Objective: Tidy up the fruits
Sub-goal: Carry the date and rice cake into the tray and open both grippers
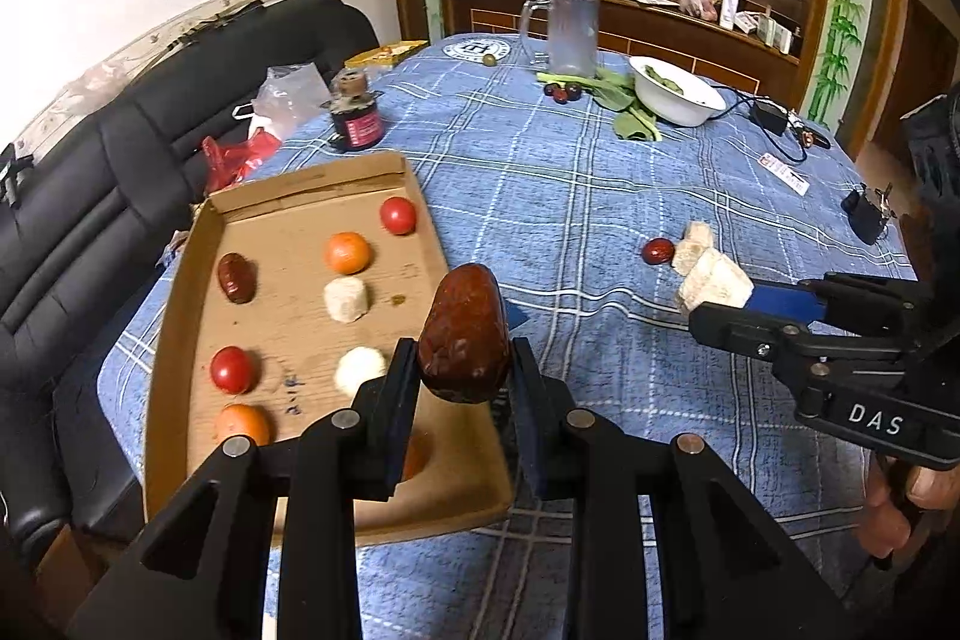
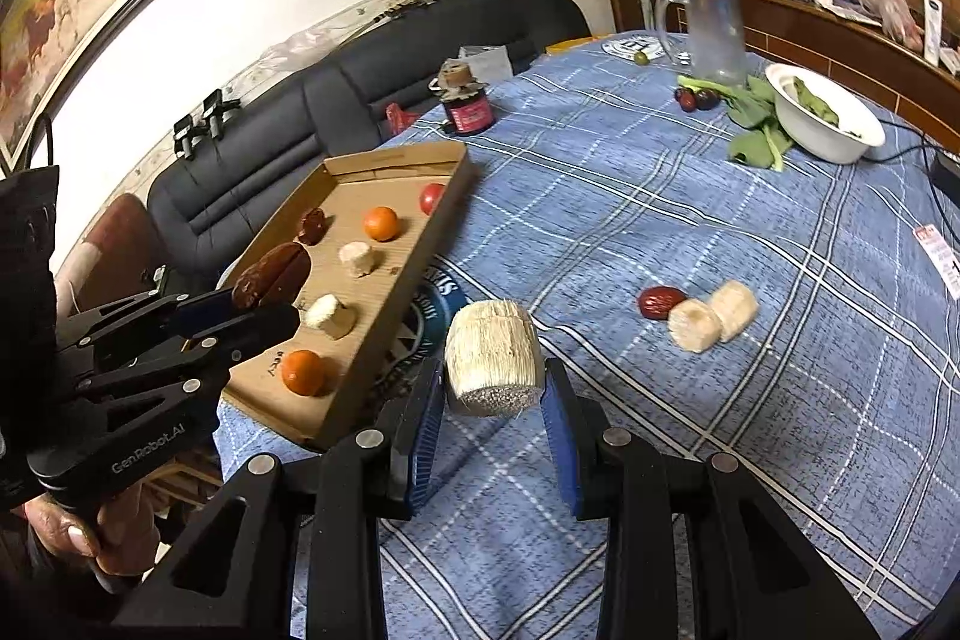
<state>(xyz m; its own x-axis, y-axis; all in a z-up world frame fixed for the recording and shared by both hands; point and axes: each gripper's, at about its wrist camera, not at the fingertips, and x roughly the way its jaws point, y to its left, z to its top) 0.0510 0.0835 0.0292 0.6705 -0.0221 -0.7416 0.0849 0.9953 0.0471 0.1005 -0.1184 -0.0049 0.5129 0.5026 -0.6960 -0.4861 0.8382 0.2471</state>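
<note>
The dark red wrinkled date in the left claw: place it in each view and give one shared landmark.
Left wrist: dark red wrinkled date at centre, clamped between the claw's fingers.
Right wrist: same date at left edge, over the tray.
Shared landmark: brown cardboard tray beside it.

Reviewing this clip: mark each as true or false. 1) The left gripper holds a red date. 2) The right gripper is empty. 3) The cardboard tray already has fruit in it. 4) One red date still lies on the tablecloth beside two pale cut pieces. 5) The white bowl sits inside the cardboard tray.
1) True: the left gripper is shut on a red date.
2) False: the right gripper holds a pale cut piece.
3) True: the cardboard tray holds tomatoes, oranges, a date and pale pieces.
4) True: a loose date touches the two pale pieces on the tablecloth.
5) False: the white bowl stands on the tablecloth, far from the tray.
</note>
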